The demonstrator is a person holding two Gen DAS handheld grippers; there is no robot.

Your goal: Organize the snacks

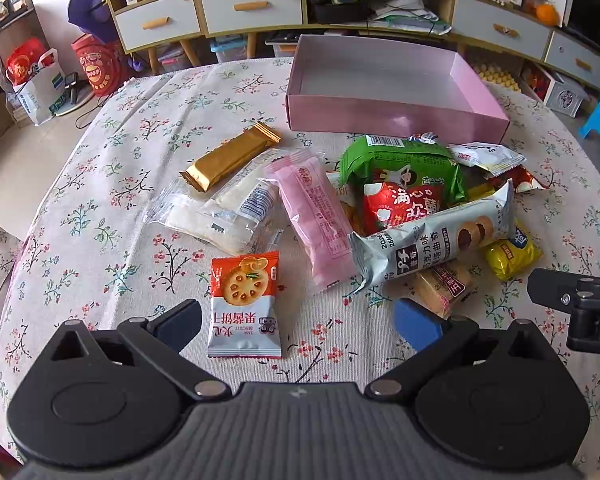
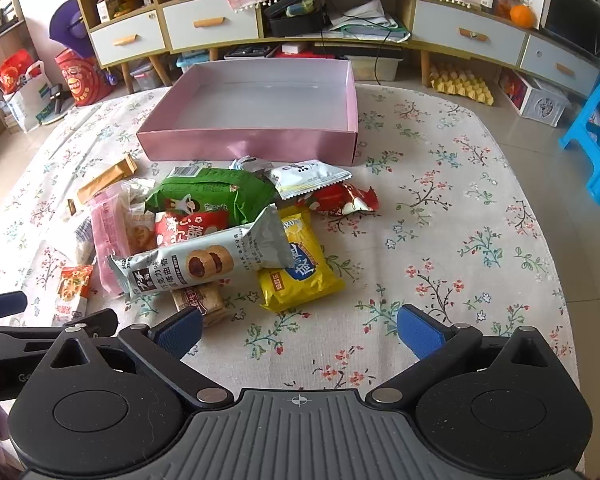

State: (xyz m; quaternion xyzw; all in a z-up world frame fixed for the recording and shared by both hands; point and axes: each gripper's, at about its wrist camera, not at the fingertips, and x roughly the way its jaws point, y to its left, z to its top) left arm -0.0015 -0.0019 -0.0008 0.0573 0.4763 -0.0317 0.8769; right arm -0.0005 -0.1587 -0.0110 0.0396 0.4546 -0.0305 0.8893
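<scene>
Left gripper [image 1: 298, 326] spread wide, low over the floral tablecloth [image 1: 100, 200], the orange jam biscuit packet [image 1: 244, 304] lying flat between its fingers, untouched. Right gripper [image 2: 299, 334] likewise spread, holding nothing, just short of the snack pile. Grey chocolate cookie pack [image 2: 204, 260] atop the heap, resting on the yellow packet [image 2: 300, 268] and the green bag [image 2: 216, 192]. Pink bar [image 1: 316, 216] and gold bar [image 1: 230, 156] off to the left. Open pink box [image 2: 260, 120] behind the pile, nothing inside.
</scene>
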